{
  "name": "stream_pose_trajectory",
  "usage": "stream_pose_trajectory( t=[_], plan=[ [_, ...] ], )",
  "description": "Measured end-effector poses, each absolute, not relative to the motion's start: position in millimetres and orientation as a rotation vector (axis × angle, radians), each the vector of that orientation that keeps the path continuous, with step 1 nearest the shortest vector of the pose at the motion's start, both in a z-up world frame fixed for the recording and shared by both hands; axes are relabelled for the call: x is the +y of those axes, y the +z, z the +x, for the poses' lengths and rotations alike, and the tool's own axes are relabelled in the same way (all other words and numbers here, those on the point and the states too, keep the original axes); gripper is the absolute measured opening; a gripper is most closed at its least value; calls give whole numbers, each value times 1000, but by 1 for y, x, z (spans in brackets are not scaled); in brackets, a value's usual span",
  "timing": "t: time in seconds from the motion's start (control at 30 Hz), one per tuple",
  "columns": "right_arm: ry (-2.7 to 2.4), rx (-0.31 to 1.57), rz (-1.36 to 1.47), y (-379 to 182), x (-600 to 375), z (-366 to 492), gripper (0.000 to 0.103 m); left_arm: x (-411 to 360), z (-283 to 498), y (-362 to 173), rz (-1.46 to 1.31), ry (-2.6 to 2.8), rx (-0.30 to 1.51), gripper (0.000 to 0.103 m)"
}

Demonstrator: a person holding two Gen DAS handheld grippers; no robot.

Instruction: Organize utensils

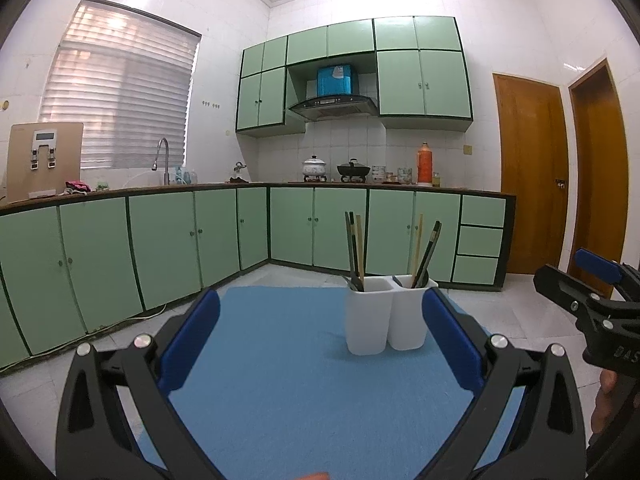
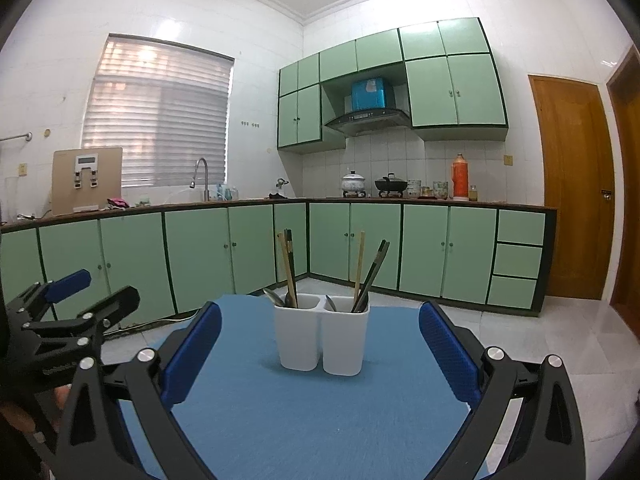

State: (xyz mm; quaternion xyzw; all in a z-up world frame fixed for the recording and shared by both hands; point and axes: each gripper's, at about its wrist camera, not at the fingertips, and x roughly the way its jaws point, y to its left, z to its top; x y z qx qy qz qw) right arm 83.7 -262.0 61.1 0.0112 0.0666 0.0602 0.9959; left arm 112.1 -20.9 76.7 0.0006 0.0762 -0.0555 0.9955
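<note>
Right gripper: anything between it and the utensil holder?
Nothing visible. The right gripper is open and empty, with only bare blue mat between it and the white utensil holder. The left gripper sits off to the side.

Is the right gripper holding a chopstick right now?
No. The right gripper is open and empty, and the chopsticks stand in the white holder on the blue mat.

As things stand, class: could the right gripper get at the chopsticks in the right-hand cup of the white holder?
Probably yes. The right gripper is open and faces the white holder across bare blue mat. The chopsticks stand well above the rim, nothing in between.
</note>
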Motion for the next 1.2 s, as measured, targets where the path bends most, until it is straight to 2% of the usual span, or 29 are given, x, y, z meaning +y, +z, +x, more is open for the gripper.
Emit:
stream_pose_trajectory(
  t=[1.2],
  plan=[
    [125,144,3,61,-260,82,97,-23,98,81,20,-103,138,98]
  ],
)
